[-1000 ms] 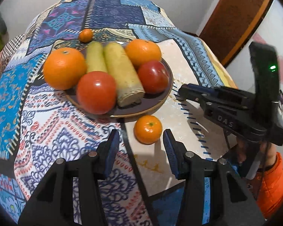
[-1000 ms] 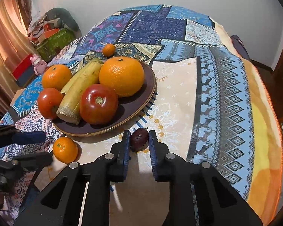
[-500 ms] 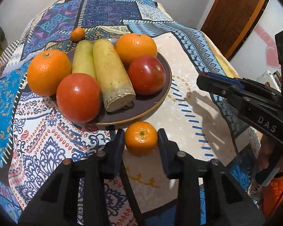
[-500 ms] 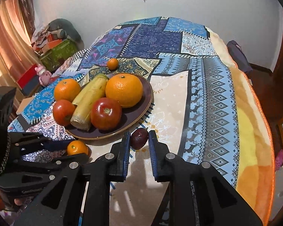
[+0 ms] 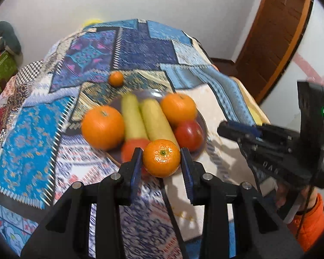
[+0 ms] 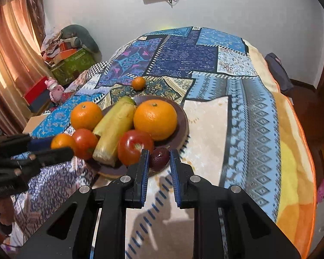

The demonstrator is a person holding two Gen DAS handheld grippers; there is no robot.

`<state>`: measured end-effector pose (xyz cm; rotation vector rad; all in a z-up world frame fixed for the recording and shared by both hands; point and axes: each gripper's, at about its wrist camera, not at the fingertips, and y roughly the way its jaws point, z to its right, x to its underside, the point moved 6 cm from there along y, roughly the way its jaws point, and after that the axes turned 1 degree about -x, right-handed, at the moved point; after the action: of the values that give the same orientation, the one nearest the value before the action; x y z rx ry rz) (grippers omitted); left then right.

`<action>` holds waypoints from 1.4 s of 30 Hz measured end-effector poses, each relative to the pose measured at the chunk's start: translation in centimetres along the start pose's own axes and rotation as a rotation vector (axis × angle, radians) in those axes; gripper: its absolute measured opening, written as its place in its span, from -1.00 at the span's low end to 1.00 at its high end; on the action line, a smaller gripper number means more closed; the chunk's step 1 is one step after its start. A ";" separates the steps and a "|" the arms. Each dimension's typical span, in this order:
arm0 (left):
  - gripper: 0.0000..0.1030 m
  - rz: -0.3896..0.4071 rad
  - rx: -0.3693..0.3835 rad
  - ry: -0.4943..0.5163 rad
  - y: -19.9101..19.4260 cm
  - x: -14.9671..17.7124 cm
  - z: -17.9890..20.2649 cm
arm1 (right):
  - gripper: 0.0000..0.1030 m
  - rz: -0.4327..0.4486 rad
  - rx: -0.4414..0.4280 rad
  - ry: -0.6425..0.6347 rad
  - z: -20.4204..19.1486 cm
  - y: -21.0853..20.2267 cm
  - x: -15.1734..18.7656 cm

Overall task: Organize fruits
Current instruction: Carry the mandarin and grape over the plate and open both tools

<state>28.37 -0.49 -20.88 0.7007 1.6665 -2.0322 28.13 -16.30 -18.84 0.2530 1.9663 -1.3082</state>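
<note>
My left gripper (image 5: 161,158) is shut on a small mandarin (image 5: 161,157) and holds it in the air over the near rim of the brown plate (image 5: 202,120). In the right wrist view the right gripper (image 6: 159,158) is shut on a small dark purple fruit (image 6: 159,158), lifted just off the cloth beside the plate (image 6: 181,129). The plate carries two big oranges (image 6: 155,119), two red tomatoes (image 6: 135,146) and two yellow-green long fruits (image 6: 114,127). Another little mandarin (image 6: 138,83) lies on the cloth beyond the plate. The left gripper (image 6: 60,149) with its mandarin (image 6: 62,141) shows at the left.
A patchwork cloth (image 6: 254,116) covers the round table, which drops off at the right. Boxes and a pink toy (image 6: 54,89) sit by the curtain at the left. A wooden door (image 5: 276,43) stands at the right. A hand in an orange sleeve (image 5: 308,220) holds the right gripper (image 5: 224,128).
The left gripper closed on the small mandarin near the plate and lifted it off the cloth. The right gripper rose slightly with the dark fruit still held.
</note>
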 end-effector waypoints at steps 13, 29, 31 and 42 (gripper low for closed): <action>-0.32 -0.019 -0.042 0.008 3.6 -2.8 -1.2 | -0.65 -0.051 0.020 -0.001 0.8 3.2 -0.6; -0.07 0.072 -0.032 0.007 0.0 -4.4 -1.7 | -0.42 -0.003 0.015 0.010 1.0 0.2 -2.6; -0.07 0.105 -0.038 0.003 -1.4 -5.1 -2.2 | -0.42 0.019 0.013 -0.003 0.5 -0.7 -3.7; -0.07 0.166 -0.132 -0.075 -4.3 -6.7 -8.9 | -0.35 0.055 -0.002 -0.060 -2.3 0.0 -9.4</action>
<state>32.09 9.08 -14.75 0.6840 1.6254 -1.7951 33.58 -12.19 -12.04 0.2620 1.8976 -1.2641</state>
